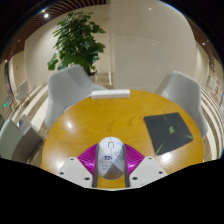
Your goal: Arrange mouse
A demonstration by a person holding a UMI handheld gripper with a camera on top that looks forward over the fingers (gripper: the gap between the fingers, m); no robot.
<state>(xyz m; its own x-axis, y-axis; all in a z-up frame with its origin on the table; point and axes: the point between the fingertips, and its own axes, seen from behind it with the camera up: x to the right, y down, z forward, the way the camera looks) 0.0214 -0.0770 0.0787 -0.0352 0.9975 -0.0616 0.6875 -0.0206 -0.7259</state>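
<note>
Gripper [110,168]: fingers pressed on both sides of white mouse [110,155]
Table [100,120]: round, yellow
Laptop [172,131]: dark, closed, right of mouse
Beyond: grey chairs [68,88], plant [77,40]

**Mouse between the fingers**

I see a pale silver-white mouse [110,156] sitting flat on the round wooden table [105,115], its long axis pointing to twelve o'clock. It lies between the gripper [110,160] fingers, magenta pads [89,157] close at nine and three o'clock; contact unclear.
</note>
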